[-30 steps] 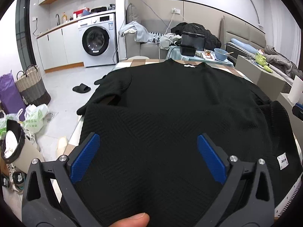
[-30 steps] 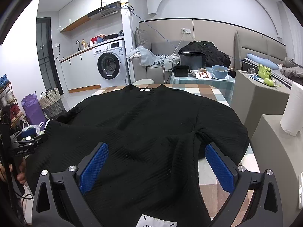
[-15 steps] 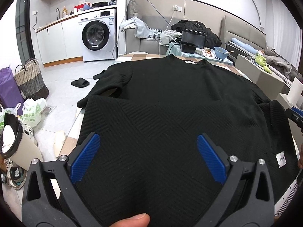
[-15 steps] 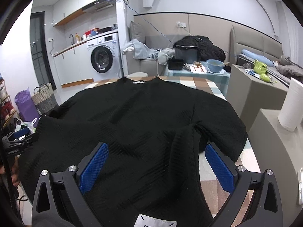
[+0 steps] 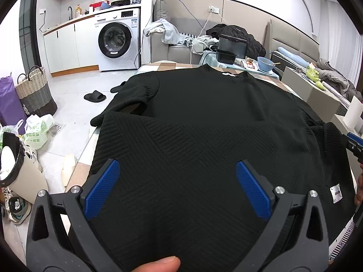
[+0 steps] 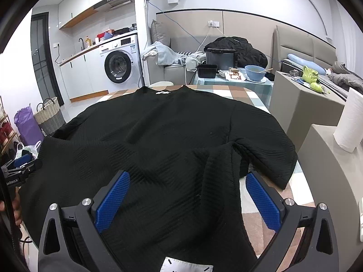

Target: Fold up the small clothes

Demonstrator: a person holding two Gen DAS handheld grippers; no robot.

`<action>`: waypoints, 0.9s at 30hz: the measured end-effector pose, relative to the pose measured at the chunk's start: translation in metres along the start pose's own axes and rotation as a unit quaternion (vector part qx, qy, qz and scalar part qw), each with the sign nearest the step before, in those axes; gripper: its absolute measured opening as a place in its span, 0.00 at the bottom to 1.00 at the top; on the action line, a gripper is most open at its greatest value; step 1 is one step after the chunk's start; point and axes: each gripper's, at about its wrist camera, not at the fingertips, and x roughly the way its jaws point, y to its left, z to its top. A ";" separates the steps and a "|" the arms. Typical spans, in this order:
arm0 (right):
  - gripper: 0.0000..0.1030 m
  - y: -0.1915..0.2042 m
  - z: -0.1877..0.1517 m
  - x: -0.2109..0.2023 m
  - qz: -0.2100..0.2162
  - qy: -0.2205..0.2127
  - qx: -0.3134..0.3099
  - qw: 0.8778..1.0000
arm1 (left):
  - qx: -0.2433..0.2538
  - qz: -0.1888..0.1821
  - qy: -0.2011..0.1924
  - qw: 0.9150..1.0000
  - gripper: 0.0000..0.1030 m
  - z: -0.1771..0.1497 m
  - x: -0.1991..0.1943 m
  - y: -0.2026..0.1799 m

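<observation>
A black sweater [image 5: 204, 117] lies spread over the checked counter [image 6: 247, 95], its neckline at the far edge and its hem toward the cameras, one sleeve doubled back over the body on each side. The left gripper [image 5: 178, 185] is spread wide with its blue pads above the hem and nothing between them; the right gripper [image 6: 188, 197] is equally wide open above the folded right sleeve and grips nothing.

Beyond the counter a blue bowl [image 6: 255, 72] holds a utensil that leans on its rim, beside a shallow black tray [image 6: 206, 70] whose contents are hidden. A woven basket [image 5: 36, 90] stands on the floor with a purple bag [image 5: 9, 106] next to it; what is inside either cannot be seen.

Only the left wrist view shows the black slipper [image 5: 94, 96] on the floor, the bin [image 5: 13, 165] lined in black, the white tag at the hem's right corner and a thumb tip [image 5: 158, 264] at the bottom edge. Only the right wrist view shows the paper towel roll [image 6: 349, 122] on a grey ledge and the bare counter to the right of the sleeve.
</observation>
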 end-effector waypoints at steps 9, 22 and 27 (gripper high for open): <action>1.00 0.002 0.001 0.007 0.008 0.000 0.006 1.000 | 0.008 -0.001 0.002 1.000 0.99 -0.003 0.001 -0.005; 1.00 0.004 0.001 0.011 0.011 0.000 0.009 1.000 | 0.015 0.000 0.001 1.000 0.99 -0.004 0.000 -0.008; 1.00 0.006 0.002 0.010 0.012 -0.003 0.007 1.000 | 0.017 -0.002 -0.002 1.000 0.99 -0.005 0.001 -0.008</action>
